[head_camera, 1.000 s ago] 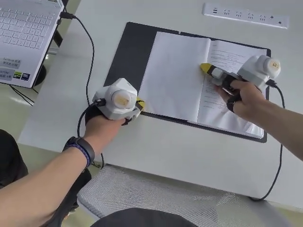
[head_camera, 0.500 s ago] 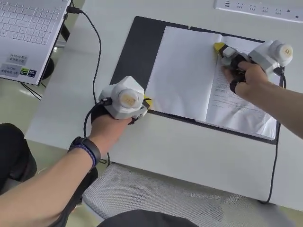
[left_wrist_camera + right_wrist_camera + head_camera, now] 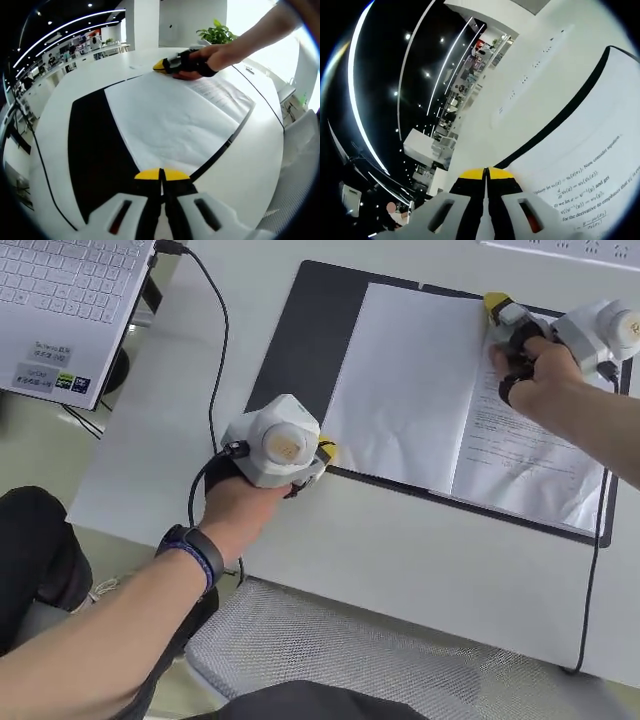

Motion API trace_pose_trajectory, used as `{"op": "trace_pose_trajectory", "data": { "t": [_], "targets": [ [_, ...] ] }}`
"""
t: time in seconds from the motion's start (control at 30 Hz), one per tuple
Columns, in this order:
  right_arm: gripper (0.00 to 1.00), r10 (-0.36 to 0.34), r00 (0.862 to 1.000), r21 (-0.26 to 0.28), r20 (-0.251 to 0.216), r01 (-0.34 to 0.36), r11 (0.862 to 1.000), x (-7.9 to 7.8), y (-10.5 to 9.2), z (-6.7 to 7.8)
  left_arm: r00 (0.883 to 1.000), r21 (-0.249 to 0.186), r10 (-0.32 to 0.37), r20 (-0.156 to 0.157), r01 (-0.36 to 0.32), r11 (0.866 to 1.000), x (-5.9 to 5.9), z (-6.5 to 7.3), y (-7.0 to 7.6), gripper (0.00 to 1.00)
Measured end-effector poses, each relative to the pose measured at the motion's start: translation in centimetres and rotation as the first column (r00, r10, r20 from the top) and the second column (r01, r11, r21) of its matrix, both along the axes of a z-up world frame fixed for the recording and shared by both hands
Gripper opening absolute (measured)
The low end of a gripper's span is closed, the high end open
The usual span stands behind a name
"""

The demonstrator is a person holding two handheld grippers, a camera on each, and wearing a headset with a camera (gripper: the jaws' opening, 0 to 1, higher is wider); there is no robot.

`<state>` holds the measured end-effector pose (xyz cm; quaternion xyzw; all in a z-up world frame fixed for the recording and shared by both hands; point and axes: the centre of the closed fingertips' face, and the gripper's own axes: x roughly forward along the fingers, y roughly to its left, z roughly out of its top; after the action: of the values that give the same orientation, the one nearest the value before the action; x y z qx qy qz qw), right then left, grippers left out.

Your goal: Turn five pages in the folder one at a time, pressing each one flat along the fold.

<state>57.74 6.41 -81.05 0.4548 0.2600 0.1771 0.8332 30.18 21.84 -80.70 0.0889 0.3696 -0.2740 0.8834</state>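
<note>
Right claw (image 3: 496, 307) farther up fold (image 3: 470, 400)

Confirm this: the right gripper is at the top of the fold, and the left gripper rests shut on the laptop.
Not on the laptop. In the head view the left gripper rests shut at the near edge of the folder; the laptop lies apart, off to the side. The rest stands.

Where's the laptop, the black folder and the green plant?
laptop (image 3: 70, 280): head view, on its keyboard.
black folder (image 3: 310, 340): head view, on the bare left cover.
green plant (image 3: 217, 33): left gripper view, on its leaves.
</note>
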Motion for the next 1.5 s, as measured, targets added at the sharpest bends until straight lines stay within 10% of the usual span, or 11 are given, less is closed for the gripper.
{"op": "trace_pose_trajectory", "data": {
  "t": [0.4, 1.5],
  "targets": [
    [0.0, 0.161, 0.986, -0.045, 0.036, -0.16, 0.986, -3.0, 1.0, 0.4, 1.0, 0.007, -0.002, 0.003, 0.002, 1.0, 0.1, -0.1, 0.0, 0.0],
    [0.0, 0.401, 0.914, -0.03, 0.055, -0.4, 0.916, -19.7, 2.8, 2.5, 0.999, -0.023, 0.032, -0.01, -0.032, 0.999, 0.2, -0.6, 0.0, 0.0]
  ]
}}
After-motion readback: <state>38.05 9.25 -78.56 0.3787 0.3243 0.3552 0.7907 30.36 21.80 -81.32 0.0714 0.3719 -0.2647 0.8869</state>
